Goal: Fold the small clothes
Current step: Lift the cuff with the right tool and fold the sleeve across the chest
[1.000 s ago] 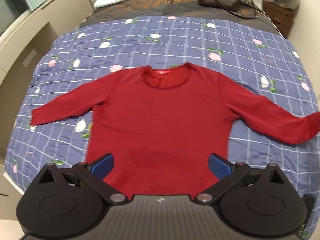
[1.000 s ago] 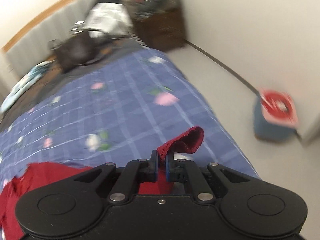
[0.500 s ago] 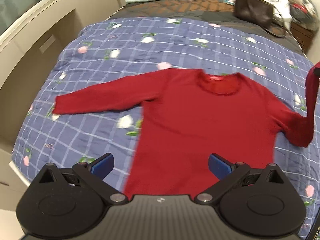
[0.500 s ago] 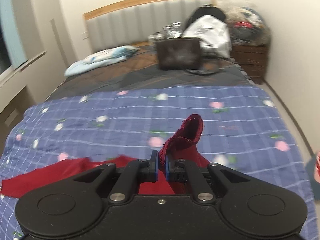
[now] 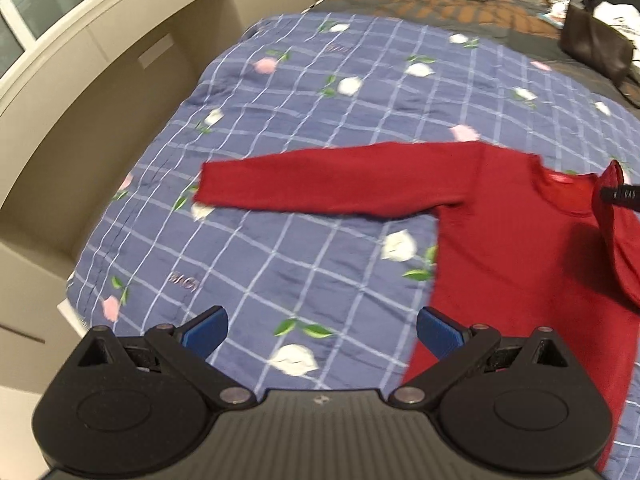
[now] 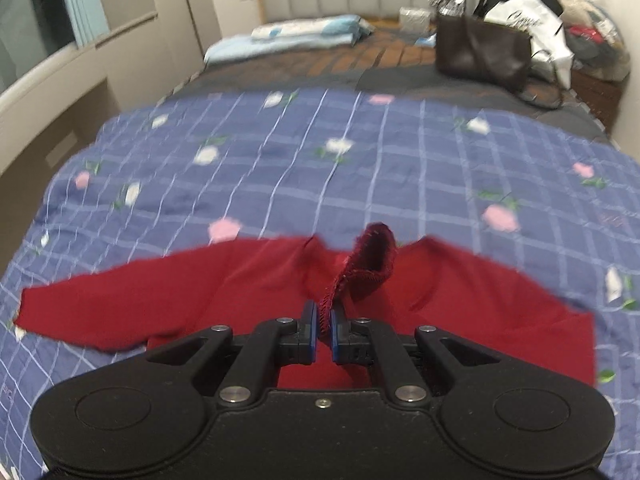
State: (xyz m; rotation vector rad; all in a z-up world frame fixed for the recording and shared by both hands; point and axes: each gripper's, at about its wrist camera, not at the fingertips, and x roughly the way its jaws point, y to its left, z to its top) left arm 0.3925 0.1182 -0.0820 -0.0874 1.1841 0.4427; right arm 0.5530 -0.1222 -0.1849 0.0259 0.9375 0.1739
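Near bedspread [image 5: 304, 240]: open quilt beside your spread-jawed left gripper [image 5: 320, 332]; you can pass freely.
Left edge: cabinet wall [image 5: 100, 120] hems you in.
Far end: brown handbag [image 6: 480, 52] and pillow [image 6: 304, 32] block the headboard side.
Centre: lifted sleeve cuff [image 6: 368, 264] stands over the sweater [image 6: 240, 292].

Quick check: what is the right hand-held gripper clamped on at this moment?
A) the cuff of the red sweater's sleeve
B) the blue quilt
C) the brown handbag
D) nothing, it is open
A: the right hand-held gripper is shut on the sleeve cuff of the red sweater, lifted over its body.
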